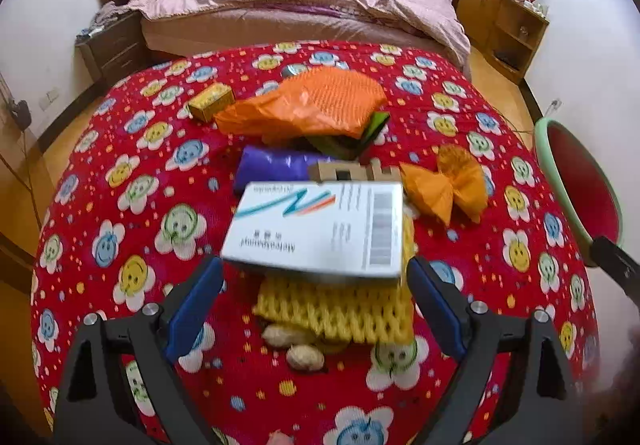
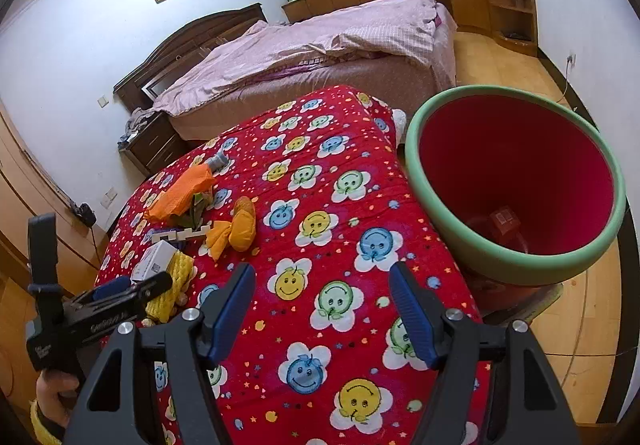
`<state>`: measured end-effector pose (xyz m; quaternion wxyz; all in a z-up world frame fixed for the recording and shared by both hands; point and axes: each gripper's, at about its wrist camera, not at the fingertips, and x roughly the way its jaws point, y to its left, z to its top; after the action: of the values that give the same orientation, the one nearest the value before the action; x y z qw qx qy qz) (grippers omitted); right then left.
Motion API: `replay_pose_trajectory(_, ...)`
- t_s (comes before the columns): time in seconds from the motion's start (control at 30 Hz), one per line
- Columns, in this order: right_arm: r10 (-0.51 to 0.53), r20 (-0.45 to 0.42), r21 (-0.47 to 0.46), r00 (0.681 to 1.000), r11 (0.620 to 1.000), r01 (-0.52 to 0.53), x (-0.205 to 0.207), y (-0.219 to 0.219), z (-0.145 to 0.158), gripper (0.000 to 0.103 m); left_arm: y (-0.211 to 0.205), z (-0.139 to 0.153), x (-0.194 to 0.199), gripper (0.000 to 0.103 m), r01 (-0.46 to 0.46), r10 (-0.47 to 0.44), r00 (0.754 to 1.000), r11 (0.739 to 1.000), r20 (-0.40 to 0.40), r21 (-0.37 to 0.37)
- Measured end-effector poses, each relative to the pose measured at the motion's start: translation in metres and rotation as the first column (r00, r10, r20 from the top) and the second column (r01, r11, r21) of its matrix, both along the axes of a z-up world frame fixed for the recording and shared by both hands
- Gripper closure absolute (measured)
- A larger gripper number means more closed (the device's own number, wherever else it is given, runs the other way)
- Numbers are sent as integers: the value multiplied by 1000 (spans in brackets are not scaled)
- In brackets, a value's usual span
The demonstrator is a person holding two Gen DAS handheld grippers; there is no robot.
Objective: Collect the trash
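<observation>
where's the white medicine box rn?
Left wrist view, centre: white cardboard medicine box atop the yellow foam net, just beyond the open left tool.

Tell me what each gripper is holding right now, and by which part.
Nothing is held. The left gripper is open, its pads either side of the white box but clear of it. The right gripper is open over the red cloth.

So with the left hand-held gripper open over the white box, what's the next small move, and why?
Probably ease the left hand-held gripper down and close on the white box. Its blue pads stand wide on either side of the box's near edge without touching it, and the box rests loosely on the yellow foam net. The bin waits at the table's right.
</observation>
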<state>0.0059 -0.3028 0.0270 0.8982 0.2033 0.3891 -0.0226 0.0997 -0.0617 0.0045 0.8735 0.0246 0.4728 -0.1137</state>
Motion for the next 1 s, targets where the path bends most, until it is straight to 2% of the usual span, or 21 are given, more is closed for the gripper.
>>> replay_pose_trajectory(0.07, 5, -2, 5, 1000, 1000, -5, 2, 2, -1, 31, 3, -3, -2, 19, 2, -3, 1000, 1000, -21, -25)
replay_pose_trajectory(0.13, 12, -5, 10, 1000, 1000, -12, 3, 4, -3, 31, 5, -5, -4, 32, 15, -19, 999, 996, -42, -85)
replay_pose_trajectory(0.17, 16, -5, 11, 1000, 1000, -16, 4, 5, -3, 31, 7, -5, -5, 34, 14, -19, 999, 995, -47, -103)
replay_pose_trajectory(0.23, 24, -7, 9, 1000, 1000, -24, 5, 7, -3, 31, 8, -2, -7, 47, 11, -16, 999, 994, -37, -113)
replay_pose_trajectory(0.4, 42, -4, 6, 999, 999, -42, 6, 13, -2, 31, 8, 0, -10, 64, 40, -48, 998, 988, -44, -152)
replay_pose_trajectory(0.47, 47, -1, 7, 999, 999, -47, 7, 14, 0, 31, 7, 1, -11, 79, 61, -69, 997, 983, -40, -171)
replay_pose_trajectory(0.57, 57, 1, 5, 998, 998, -57, 9, 18, 1, 31, 6, 4, -15, 88, 81, -87, 996, 981, -28, -177)
replay_pose_trajectory(0.6, 61, 2, 4, 998, 998, -61, 9, 19, 1, 31, 6, 6, -17, 96, 89, -94, 995, 980, -20, -178)
replay_pose_trajectory(0.67, 70, 3, 1, 998, 998, -70, 10, 21, 2, 31, 6, 9, -19, 103, 97, -103, 995, 975, -18, -202)
replay_pose_trajectory(0.8, 80, 7, -1, 997, 997, -80, 11, 25, 3, 31, 7, 19, -23, 103, 114, -118, 993, 965, -3, -235)
replay_pose_trajectory(0.97, 86, 8, -1, 996, 996, -86, 12, 27, 3, 31, 9, 21, -25, 103, 106, -112, 994, 975, -16, -197)
replay_pose_trajectory(1.0, 87, 8, 0, 996, 996, -87, 12, 28, 4, 31, 8, 19, -25, 97, 102, -108, 994, 979, -25, -178)
